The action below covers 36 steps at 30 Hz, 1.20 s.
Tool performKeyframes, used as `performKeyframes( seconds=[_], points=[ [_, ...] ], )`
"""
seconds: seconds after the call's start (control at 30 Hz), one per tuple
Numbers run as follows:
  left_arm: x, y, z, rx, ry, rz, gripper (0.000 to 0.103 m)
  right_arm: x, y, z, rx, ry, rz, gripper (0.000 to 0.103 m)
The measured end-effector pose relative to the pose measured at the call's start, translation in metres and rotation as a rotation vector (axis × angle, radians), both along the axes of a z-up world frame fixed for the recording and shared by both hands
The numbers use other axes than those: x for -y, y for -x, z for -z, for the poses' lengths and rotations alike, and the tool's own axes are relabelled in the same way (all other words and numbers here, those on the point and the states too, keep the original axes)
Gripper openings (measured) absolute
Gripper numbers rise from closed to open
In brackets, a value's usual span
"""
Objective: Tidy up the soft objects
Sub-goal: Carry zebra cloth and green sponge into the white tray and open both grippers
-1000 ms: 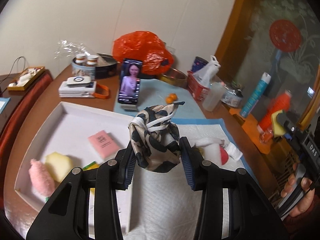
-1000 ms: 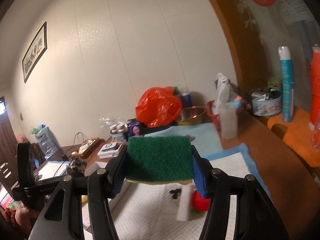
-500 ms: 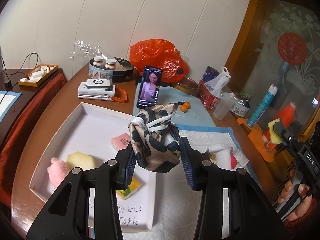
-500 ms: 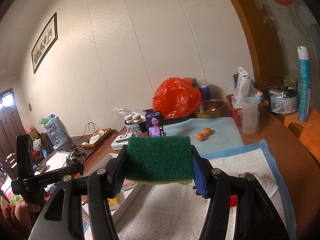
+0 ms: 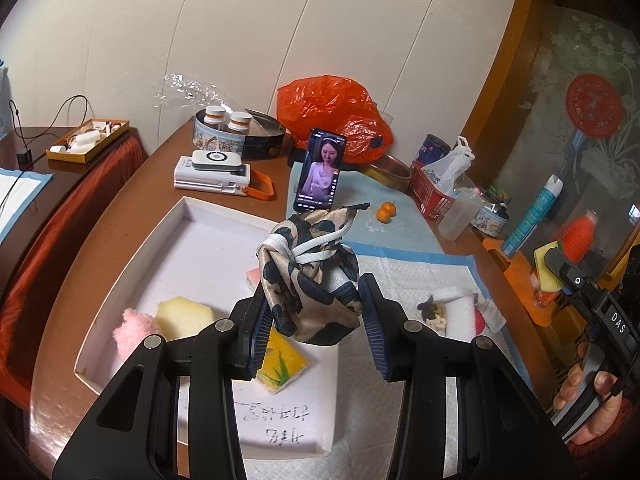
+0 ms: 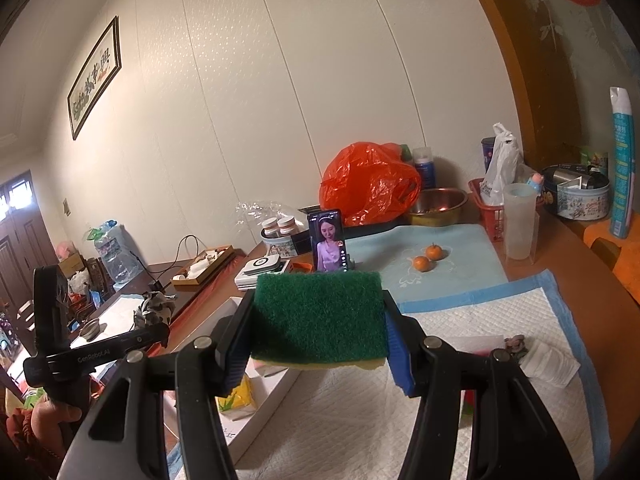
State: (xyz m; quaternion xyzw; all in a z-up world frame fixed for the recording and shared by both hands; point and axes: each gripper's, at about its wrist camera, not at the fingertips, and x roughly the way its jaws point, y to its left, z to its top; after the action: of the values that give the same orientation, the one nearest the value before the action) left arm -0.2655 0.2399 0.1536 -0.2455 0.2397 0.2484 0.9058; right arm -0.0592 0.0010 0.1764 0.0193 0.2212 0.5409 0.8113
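My left gripper point(image 5: 316, 320) is shut on a spotted beige-and-black cloth bundle point(image 5: 308, 276) tied with a white band, held above the near right part of the white tray point(image 5: 132, 280). In the tray lie a pink plush point(image 5: 134, 334), a pale yellow sponge point(image 5: 184, 314), a pink sponge point(image 5: 254, 276) and a yellow-green sponge point(image 5: 282, 364). My right gripper point(image 6: 320, 340) is shut on a green-and-yellow scouring sponge point(image 6: 320, 316), held above the white quilted pad point(image 6: 500, 320) right of the tray point(image 6: 256, 412). A white roll and small soft items point(image 5: 460, 312) lie on the pad.
A phone point(image 5: 320, 172) stands upright behind the tray. Two small oranges point(image 5: 386, 211) lie on a blue mat. An orange bag point(image 5: 332, 116), a tin with jars point(image 5: 224, 132), a red basket point(image 5: 434, 188), a plastic cup point(image 6: 518, 224) and spray cans line the back and right.
Both grippers have drawn back and upward with their loads, so more of the tray and table shows. Their grips are unchanged.
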Motion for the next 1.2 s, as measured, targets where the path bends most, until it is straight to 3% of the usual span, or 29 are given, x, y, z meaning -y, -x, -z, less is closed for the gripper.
performKeyframes(
  seconds=[0.67, 1.0, 1.2],
  points=[
    [-0.027, 0.023, 0.004, -0.007, 0.007, -0.013, 0.041, -0.027, 0.022, 0.009, -0.023, 0.019, -0.024, 0.058],
    [-0.078, 0.021, -0.032, 0.027, -0.058, 0.004, 0.041, -0.063, 0.033, -0.007, 0.011, 0.034, -0.052, 0.058],
    [-0.105, 0.008, 0.006, -0.027, 0.024, 0.035, 0.041, -0.107, 0.039, 0.005, -0.023, 0.091, -0.073, 0.058]
  ],
)
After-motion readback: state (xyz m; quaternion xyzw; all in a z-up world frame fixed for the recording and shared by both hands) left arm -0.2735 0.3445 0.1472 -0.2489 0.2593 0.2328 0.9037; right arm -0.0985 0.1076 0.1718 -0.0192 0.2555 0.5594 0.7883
